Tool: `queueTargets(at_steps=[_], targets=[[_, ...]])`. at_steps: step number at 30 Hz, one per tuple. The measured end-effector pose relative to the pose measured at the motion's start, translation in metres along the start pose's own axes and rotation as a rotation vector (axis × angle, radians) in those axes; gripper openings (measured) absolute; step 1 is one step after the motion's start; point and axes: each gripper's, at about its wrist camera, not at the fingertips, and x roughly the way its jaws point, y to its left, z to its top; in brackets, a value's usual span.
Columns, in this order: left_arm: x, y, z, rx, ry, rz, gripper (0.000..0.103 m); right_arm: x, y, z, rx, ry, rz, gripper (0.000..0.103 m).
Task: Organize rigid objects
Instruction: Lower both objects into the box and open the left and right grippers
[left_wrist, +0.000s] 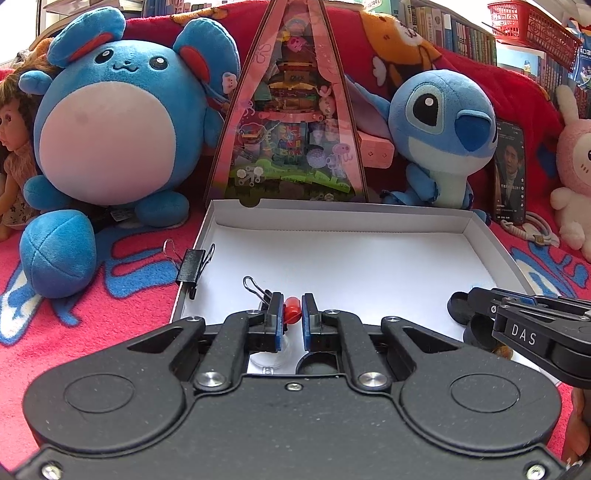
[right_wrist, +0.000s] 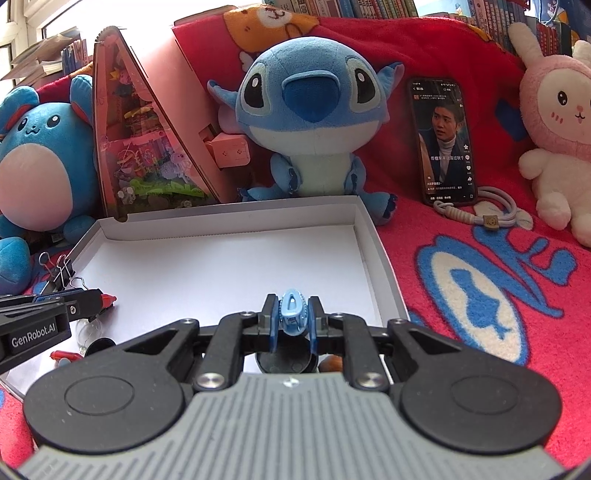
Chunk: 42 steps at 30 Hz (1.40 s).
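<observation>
At the tray's (left_wrist: 207, 236) left rim a black binder clip (left_wrist: 192, 264) is clamped on the wall, likely parked there to stay upright. Just right, a smaller clip (left_wrist: 258, 290) lies on the tray floor beside the left tool (left_wrist: 292, 314). That tool is clamped on a small red piece (left_wrist: 291, 312), low over the near floor, probably to set it down. The right tool (right_wrist: 293, 317) is closed on a blue hair claw (right_wrist: 293, 314), above the tray's near right part. Its arm reads "DAS"; the left one reads "GenRobot.AI". A phone (right_wrist: 443, 140) leans on the far red blanket (right_wrist: 461, 44), its on-screen text too small to read.
</observation>
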Motion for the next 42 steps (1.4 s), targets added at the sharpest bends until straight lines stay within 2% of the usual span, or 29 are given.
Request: queueTargets(at_steps=[27,31,34,38,42], targets=[[0.012,0.000,-0.006,0.000,0.031,0.001,0.011,0.008,-0.002,-0.002,0.010,0.028,0.004,0.021],[0.012,0.000,-0.005,0.001,0.029,0.000,0.012,0.007,-0.002,-0.002,0.020,0.027,0.008,0.027],[0.010,0.000,-0.006,0.004,0.022,0.002,0.012,0.006,-0.003,-0.002,0.028,0.023,0.006,0.027],[0.006,0.001,-0.006,0.003,0.015,0.002,0.019,0.004,-0.004,-0.002,0.034,0.016,0.002,0.044],[0.002,0.000,-0.006,0.011,0.003,0.004,0.031,0.002,-0.005,-0.003,0.038,0.010,0.004,0.046]])
